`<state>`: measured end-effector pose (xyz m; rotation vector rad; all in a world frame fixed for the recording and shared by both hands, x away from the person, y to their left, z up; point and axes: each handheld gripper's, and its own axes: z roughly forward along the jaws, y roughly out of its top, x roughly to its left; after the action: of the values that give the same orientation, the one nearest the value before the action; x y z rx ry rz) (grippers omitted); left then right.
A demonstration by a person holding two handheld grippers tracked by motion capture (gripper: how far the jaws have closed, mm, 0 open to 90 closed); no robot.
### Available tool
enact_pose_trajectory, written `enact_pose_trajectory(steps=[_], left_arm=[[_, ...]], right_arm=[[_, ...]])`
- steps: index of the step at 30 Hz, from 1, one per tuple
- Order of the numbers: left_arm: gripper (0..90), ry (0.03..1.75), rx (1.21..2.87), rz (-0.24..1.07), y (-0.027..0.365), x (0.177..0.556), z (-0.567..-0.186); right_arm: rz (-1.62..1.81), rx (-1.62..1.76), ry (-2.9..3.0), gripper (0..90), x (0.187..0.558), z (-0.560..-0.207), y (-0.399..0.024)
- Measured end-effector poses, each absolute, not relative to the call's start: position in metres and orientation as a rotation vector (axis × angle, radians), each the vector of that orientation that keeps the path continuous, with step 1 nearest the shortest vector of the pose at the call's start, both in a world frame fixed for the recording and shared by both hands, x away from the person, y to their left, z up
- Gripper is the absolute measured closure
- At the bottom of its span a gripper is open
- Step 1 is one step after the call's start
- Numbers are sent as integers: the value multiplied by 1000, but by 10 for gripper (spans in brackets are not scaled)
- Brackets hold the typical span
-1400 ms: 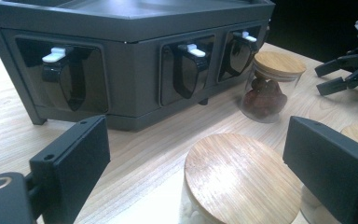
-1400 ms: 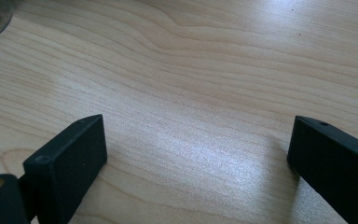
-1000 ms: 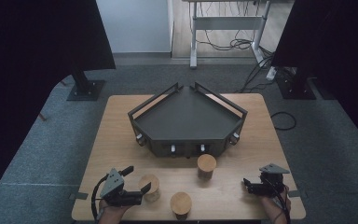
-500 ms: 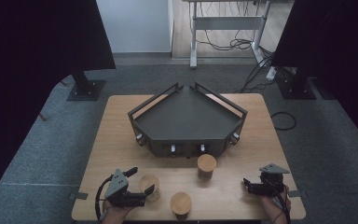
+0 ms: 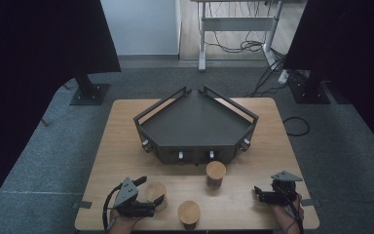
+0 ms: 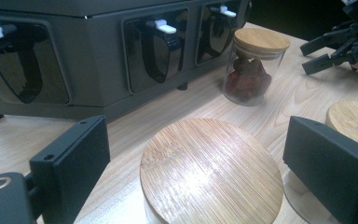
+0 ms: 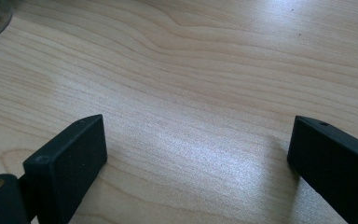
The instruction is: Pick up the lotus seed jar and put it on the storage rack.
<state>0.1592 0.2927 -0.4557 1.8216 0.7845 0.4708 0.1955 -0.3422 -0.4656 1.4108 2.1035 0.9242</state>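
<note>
Left gripper [image 6: 193, 172], lower frame: jaws held wide on either side of a round bamboo-lidded glass jar [image 6: 210, 170], gaps seen both sides, nothing gripped. Second bamboo lid [image 6: 354, 119] noted at right edge. Right gripper [image 7: 198, 158] spread wide over bare light wooden tabletop [image 7: 205, 70], nothing held. Farther back, a bamboo-lidded jar of reddish-brown contents [image 6: 254, 65] is seen before the dark grey angular metal tray [image 5: 195, 124].

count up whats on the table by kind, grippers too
jars with bamboo lids: 3, one between the left jaws, one at the front edge, one by the rack
dark rack: 1
grippers: 2, left gripper, right gripper
total: 6
</note>
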Motion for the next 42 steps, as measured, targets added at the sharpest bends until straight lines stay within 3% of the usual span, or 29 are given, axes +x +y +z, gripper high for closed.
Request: enact_pose_trajectory(steps=[42], left_arm=[[90, 783, 1917, 434, 286, 171, -462]], right_arm=[[924, 1411, 2103, 39, 196, -466, -342]])
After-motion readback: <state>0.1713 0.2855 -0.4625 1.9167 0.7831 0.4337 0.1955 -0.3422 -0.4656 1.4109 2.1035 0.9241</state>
